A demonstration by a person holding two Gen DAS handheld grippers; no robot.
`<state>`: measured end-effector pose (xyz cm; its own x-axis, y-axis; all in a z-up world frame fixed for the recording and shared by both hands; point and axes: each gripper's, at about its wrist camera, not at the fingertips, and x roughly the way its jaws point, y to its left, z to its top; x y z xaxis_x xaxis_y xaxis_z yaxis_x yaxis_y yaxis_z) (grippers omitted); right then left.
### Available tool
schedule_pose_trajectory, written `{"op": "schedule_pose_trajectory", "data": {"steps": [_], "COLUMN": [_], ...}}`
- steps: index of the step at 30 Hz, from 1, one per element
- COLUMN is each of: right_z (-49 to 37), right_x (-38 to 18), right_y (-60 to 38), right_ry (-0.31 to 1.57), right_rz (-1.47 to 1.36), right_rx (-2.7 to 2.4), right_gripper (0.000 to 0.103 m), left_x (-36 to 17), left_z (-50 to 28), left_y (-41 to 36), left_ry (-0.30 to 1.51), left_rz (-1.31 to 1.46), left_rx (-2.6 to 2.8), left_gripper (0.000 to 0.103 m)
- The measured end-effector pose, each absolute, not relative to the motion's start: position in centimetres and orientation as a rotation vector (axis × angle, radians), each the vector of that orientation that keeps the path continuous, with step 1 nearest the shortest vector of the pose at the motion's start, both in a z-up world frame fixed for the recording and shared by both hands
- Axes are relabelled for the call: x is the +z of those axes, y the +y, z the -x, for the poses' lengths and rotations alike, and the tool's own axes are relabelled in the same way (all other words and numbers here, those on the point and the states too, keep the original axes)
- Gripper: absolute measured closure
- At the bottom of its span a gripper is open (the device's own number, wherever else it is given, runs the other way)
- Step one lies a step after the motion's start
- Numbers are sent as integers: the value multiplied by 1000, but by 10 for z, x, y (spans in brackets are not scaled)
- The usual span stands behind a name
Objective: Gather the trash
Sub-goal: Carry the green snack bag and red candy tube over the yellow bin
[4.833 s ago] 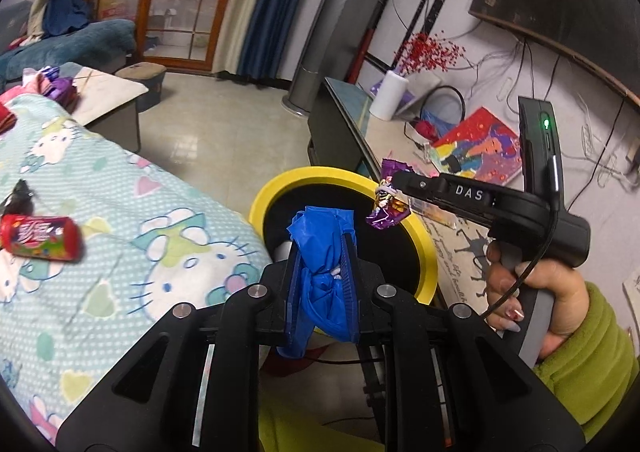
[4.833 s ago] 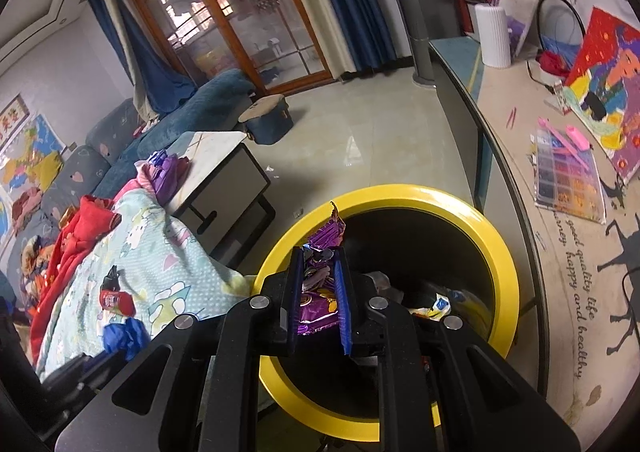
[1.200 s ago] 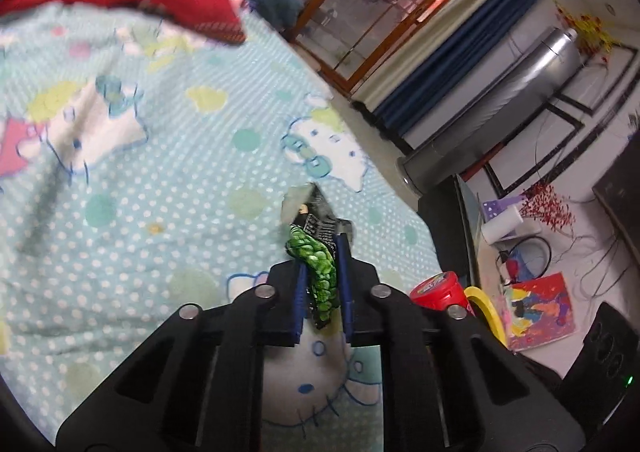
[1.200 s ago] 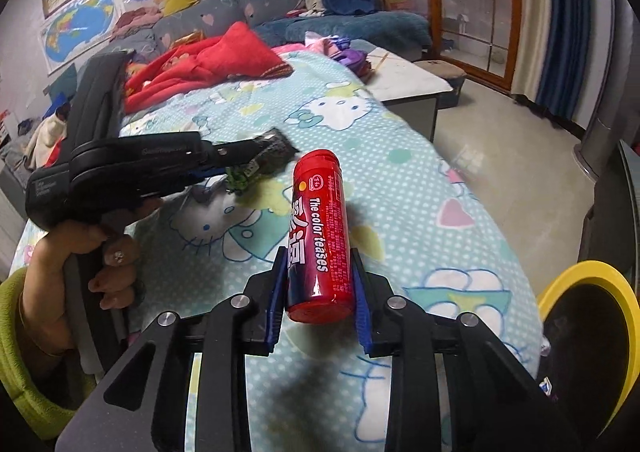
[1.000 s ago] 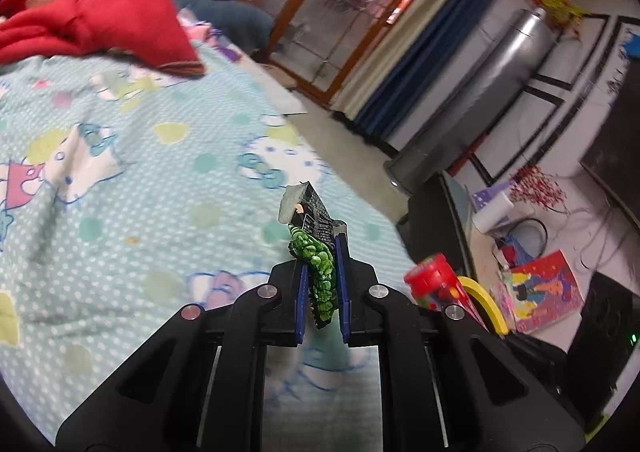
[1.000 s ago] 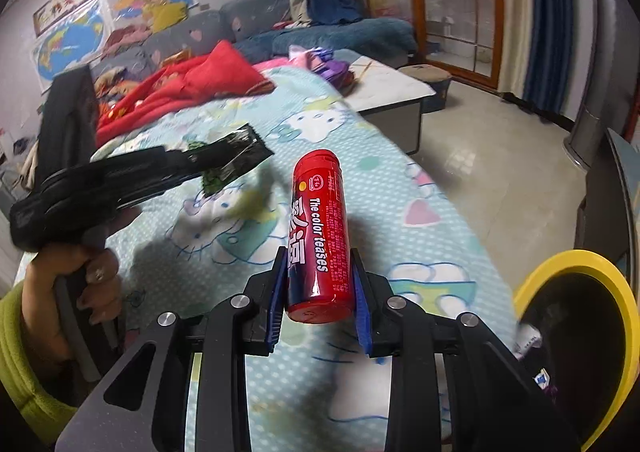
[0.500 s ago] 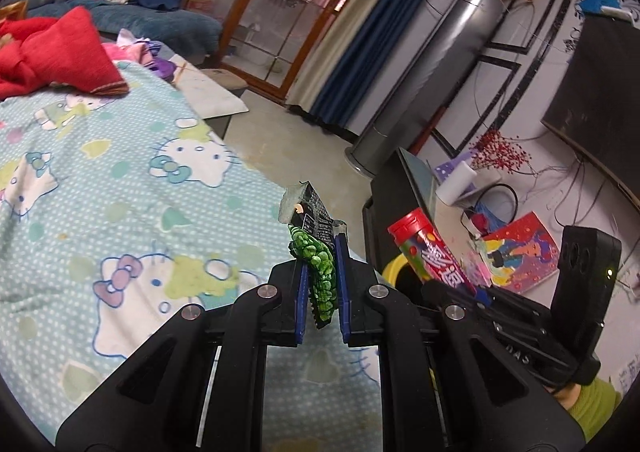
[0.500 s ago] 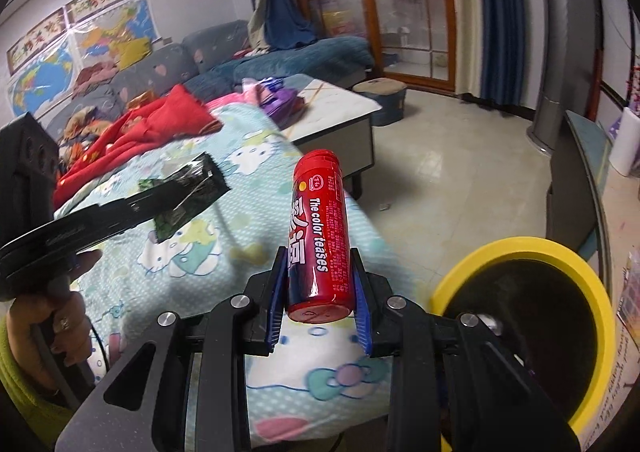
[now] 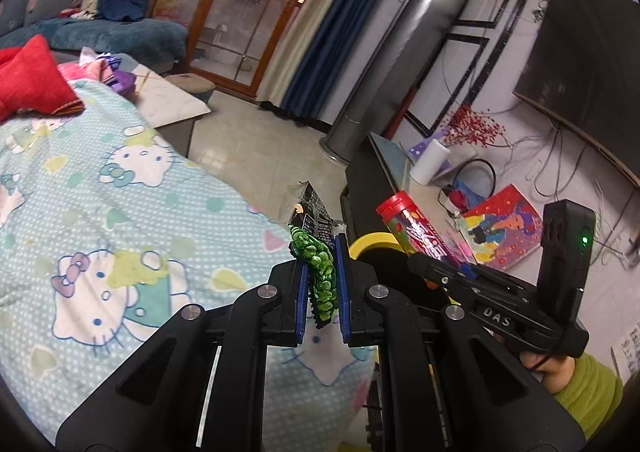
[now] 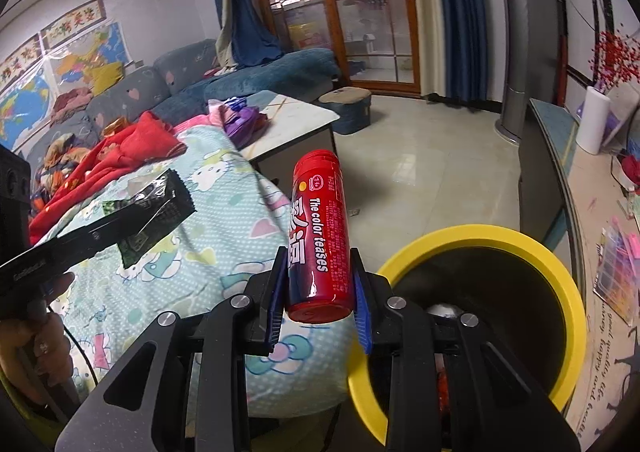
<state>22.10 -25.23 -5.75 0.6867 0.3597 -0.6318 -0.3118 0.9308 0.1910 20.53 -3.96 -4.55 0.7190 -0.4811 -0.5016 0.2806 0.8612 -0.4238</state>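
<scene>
My left gripper (image 9: 322,264) is shut on a green and black snack wrapper (image 9: 316,260), which sticks up between the blue pads. My right gripper (image 10: 318,280) is shut on a red candy tube (image 10: 318,236) that stands upright in its jaws. The yellow-rimmed black bin (image 10: 560,276) lies just right of and below the tube, with some rubbish inside. In the left wrist view the right gripper (image 9: 416,262) carries the tube (image 9: 412,228) over the bin's rim (image 9: 370,242). The left gripper (image 10: 132,219) with the wrapper (image 10: 160,207) shows at the left of the right wrist view.
A bed with a light blue cartoon-cat blanket (image 9: 100,211) fills the left. A red garment (image 10: 132,147) lies on it. A low cabinet (image 9: 384,171) with a paper roll (image 9: 428,161), cables and a colourful picture (image 9: 500,230) runs along the right. Tiled floor (image 10: 432,171) lies beyond the bin.
Both grippers have swung from over the bed towards the bin, still holding the wrapper and the tube. The bin now sits much larger and closer in the right wrist view.
</scene>
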Motion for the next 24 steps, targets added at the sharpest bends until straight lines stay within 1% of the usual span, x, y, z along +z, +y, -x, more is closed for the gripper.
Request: {"op": "schedule_pose_trajectory", "data": {"steps": [24], "right_z": [-206], "right_x": [-56], "right_y": [-330], "right_ry": [697], "right_rz": [-185], "right_rx": [231], "right_gripper": [75], "left_x": [-39], "left_z": [-186], "left_y": [-120], "left_ry": [652], "left_rz": [187], "left_rx": [-560], "left_gripper": [96]}}
